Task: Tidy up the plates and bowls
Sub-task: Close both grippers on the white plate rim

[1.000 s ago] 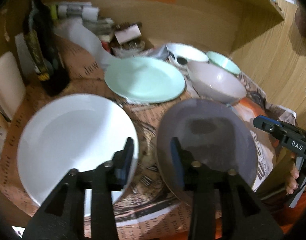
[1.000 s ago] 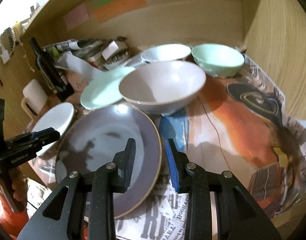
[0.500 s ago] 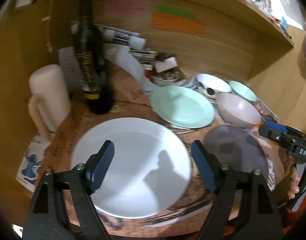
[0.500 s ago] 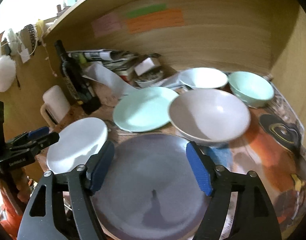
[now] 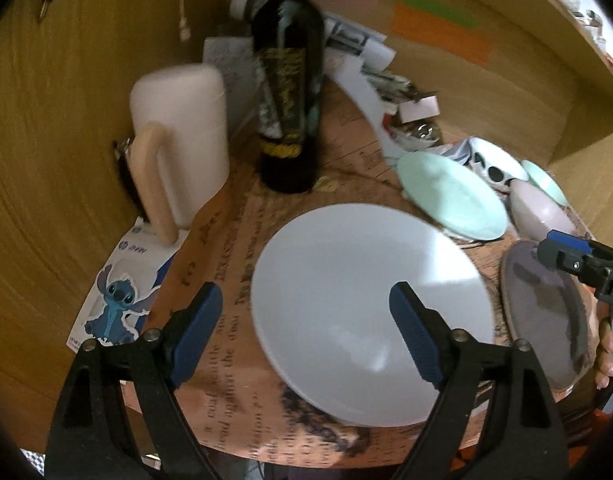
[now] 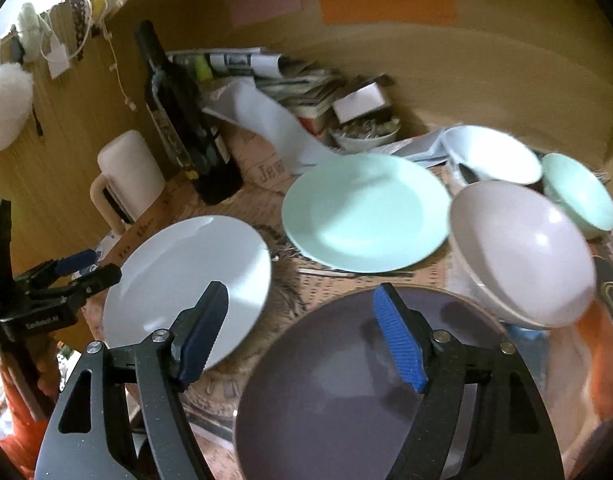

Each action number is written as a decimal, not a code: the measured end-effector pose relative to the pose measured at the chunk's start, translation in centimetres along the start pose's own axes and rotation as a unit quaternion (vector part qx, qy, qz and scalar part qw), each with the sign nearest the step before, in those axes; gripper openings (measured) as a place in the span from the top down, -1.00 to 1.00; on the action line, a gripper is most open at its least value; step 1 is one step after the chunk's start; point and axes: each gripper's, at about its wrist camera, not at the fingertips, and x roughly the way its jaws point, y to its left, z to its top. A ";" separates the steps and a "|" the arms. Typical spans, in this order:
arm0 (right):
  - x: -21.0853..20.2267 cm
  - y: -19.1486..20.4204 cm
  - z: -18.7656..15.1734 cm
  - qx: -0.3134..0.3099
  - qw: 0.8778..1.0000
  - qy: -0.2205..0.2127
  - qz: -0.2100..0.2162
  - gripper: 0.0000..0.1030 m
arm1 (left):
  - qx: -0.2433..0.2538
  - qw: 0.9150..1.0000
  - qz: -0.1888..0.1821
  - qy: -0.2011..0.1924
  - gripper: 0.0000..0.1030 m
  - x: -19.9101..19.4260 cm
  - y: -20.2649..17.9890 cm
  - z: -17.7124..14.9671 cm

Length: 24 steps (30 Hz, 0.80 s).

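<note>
At the centre of the left wrist view, the white plate (image 5: pixel 366 292) lies empty on the desk (image 5: pixel 226 264). The left gripper (image 5: pixel 306 332) has just been opening; its jaws are released, nothing between them. At lower right of the right view, the grey plate (image 6: pixel 346 392) is empty under the right gripper (image 6: pixel 302 332), jaws also released. The green plate (image 6: pixel 366 212) and three bowls (image 6: pixel 522 252) look empty.

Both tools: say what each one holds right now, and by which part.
Nothing is held. The left tool stands open over the white plate, the right tool open over the dark plate; both have just been opening.
</note>
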 end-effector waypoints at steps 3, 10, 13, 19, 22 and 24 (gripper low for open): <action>1.5 0.6 0.3 -0.003 1.000 0.020 -0.001 -0.41 | -0.006 1.000 -0.005 0.015 -0.68 0.9 1.1 -0.3; 4.2 1.8 0.7 -0.019 0.998 0.057 -0.009 -0.40 | -0.007 0.999 -0.016 0.032 -0.67 2.3 2.5 -0.9; 5.3 2.4 0.7 -0.026 0.997 0.073 -0.009 -0.17 | -0.017 0.999 -0.021 0.036 -0.61 2.8 3.0 -1.0; 7.1 2.7 0.6 -0.020 0.994 0.106 -0.001 0.23 | -0.025 0.998 -0.037 0.050 -0.14 3.6 3.7 -1.2; 7.8 2.8 0.4 -0.017 0.993 0.119 0.004 0.40 | -0.025 0.998 -0.042 0.050 0.06 3.7 3.9 -1.2; 7.9 2.9 0.3 -0.019 0.993 0.121 0.004 0.49 | -0.029 0.997 -0.049 0.049 0.17 3.7 4.1 -1.2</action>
